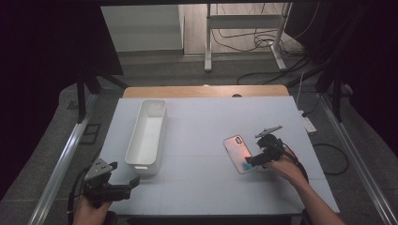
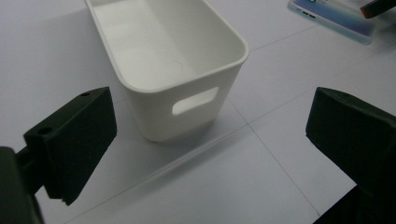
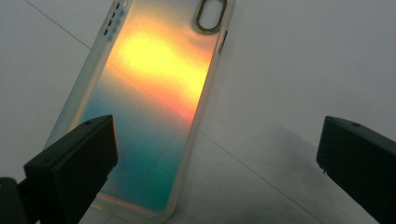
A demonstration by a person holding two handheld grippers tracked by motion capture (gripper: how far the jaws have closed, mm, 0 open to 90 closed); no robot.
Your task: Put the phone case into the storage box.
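An iridescent phone case (image 1: 238, 153) lies flat on the white table at centre right; up close it glows orange fading to teal (image 3: 154, 93). My right gripper (image 1: 257, 159) hovers at the case's near end, jaws open, the case's lower end lying by the left jaw and nothing gripped (image 3: 215, 172). A long white bin (image 1: 147, 136) stands empty at the left. My left gripper (image 1: 124, 183) is open near the front left corner, pointed at the bin's handle end (image 2: 187, 100) with a gap between them (image 2: 210, 154).
The white table top (image 1: 202, 187) has a wooden strip along its far edge. Cables and a white stand's legs (image 1: 244, 42) lie on the floor beyond. A metal rail (image 1: 65, 154) runs along the left side.
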